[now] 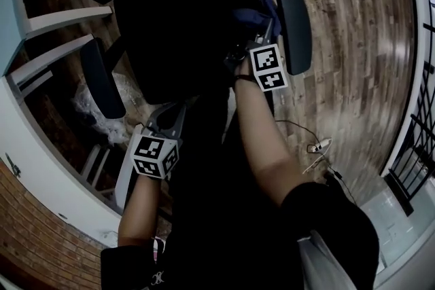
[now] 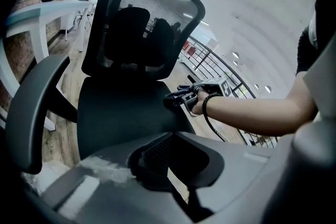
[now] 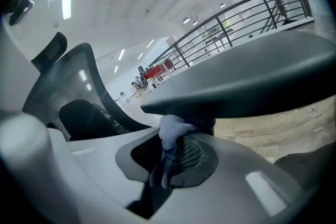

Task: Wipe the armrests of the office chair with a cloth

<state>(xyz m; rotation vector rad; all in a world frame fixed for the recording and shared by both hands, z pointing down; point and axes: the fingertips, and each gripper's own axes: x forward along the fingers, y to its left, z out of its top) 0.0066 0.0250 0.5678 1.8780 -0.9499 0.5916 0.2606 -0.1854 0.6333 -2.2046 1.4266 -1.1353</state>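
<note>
Clamped on a blue-grey cloth with the right gripper. Pinched down to fabric thickness, wad bunched at the tips, tail hanging down between the jaws. Pressing that wad against the edge of the armrest pad (touching, no gap visible).

From the head view:
- At the pad's far end, on the inner side facing the seat.
- Pad's long axis front-to-back alongside the seat, so roughly up-down in that view.

In the right gripper view, running left-to-right across the frame just above the jaws, with the cloth under its left end.

Nothing in the left gripper. Closed together, empty, only a sliver of floor showing past the fingers. Held low in front of the seat and aimed at the mesh backrest (contact with the seat edge not readable from here). Well apart from the other armrest, off to its left in the left gripper view, long axis again front-to-back.

Wood-plank floor underneath, metal railing in the background.
</note>
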